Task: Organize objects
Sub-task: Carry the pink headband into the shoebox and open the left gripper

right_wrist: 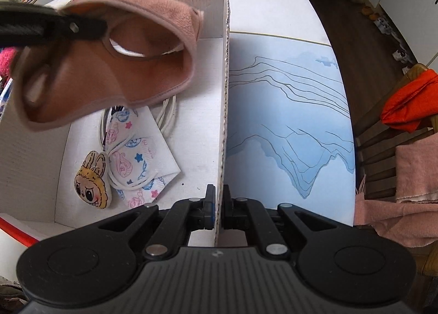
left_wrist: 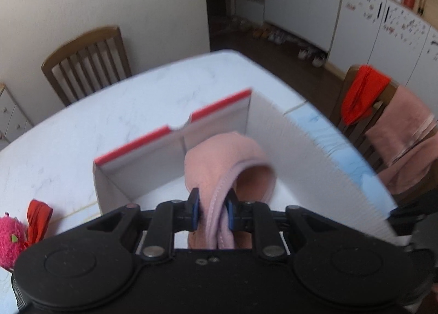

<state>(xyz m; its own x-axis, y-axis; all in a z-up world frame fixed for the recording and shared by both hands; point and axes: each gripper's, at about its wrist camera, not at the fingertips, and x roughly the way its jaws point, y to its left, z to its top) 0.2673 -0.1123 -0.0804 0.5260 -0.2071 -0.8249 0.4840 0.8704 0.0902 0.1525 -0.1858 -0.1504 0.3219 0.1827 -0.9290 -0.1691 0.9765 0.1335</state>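
A white cardboard box with red rims stands open on the table. My left gripper is shut on a pink fleece garment and holds it over the box's inside. From the right wrist view the same pink garment hangs above the box floor, with the left gripper coming in from the left. My right gripper is shut on the box's upright right wall. On the box floor lie a patterned cloth mask, a small plush face charm and a white cable.
The box rests on a white table with a blue mountain-print mat to its right. A pink plush and red cloth lie at the left. Chairs stand around; one carries orange and pink cloths.
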